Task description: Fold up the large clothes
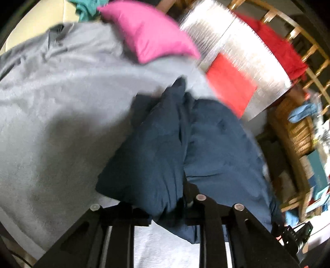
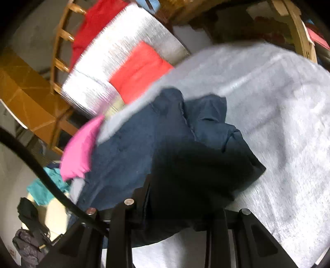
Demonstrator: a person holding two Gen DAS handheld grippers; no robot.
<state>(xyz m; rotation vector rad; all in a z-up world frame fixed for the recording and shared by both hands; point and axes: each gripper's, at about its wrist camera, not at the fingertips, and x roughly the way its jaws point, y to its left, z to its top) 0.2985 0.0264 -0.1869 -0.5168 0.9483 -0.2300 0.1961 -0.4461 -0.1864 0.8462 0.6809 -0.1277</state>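
A dark navy garment [image 1: 165, 148] hangs bunched over the grey-covered surface [image 1: 51, 115]. My left gripper [image 1: 167, 214] is shut on a fold of it; the cloth covers the fingertips. In the right wrist view the same navy garment [image 2: 144, 148] is bunched in front of my right gripper [image 2: 177, 210], which is shut on it, fingertips hidden under the cloth. The grey surface [image 2: 278, 115] lies beneath. Both views are motion-blurred.
A pink garment [image 1: 150, 31] and a teal one [image 1: 86, 8] lie at the far side. A folded red garment [image 1: 231, 86] sits on a silver mat [image 1: 237, 47]. Wooden railing [image 1: 309, 47] and a wicker basket [image 1: 299, 134] stand right.
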